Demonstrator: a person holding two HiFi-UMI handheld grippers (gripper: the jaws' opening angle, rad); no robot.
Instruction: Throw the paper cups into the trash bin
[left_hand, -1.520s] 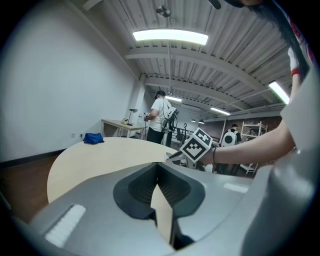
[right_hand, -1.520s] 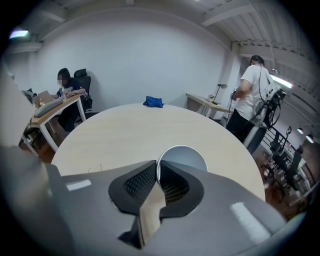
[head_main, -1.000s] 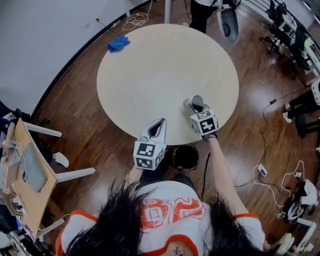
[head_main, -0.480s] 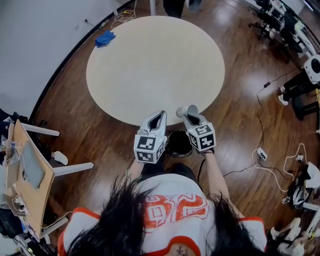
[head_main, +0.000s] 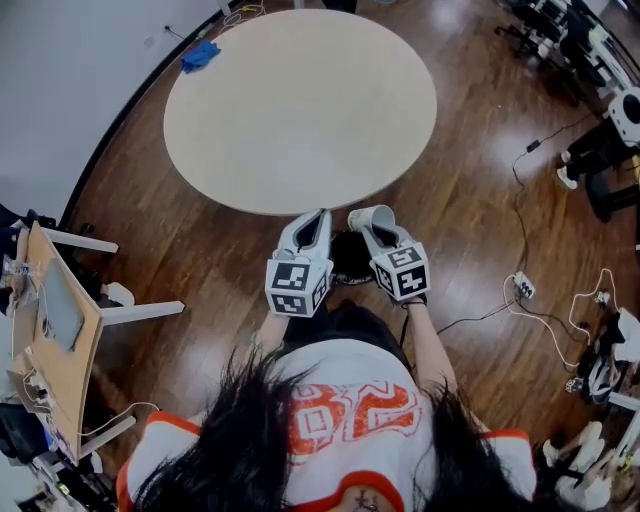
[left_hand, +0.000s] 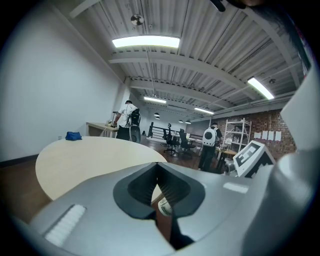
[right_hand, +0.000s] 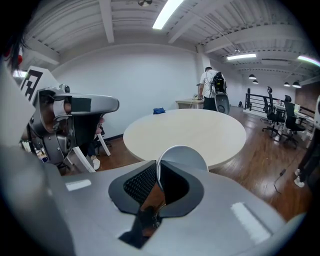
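Holding a white paper cup (head_main: 375, 214) by its wall, the right gripper (head_main: 372, 232) sits at centre frame in the head view, just below the near edge of the round table (head_main: 300, 110). In the right gripper view the jaws are nearly closed, one pad inside the cup's mouth and one outside, with the thin wall pinched between them and the cup tilted onto its side. The dark trash bin (head_main: 348, 258) stands on the wooden floor (head_main: 480, 220) between the two grippers, close to the table's edge. The cup lies at the bin's upper right rim; whether it touches the rim cannot be told. The left gripper (head_main: 318, 218) is just left of the bin. In the left gripper view its jaws meet at the tips and hold nothing. A blue cloth (head_main: 200, 54) lies at the far edge of the table, at the upper left of the head view.
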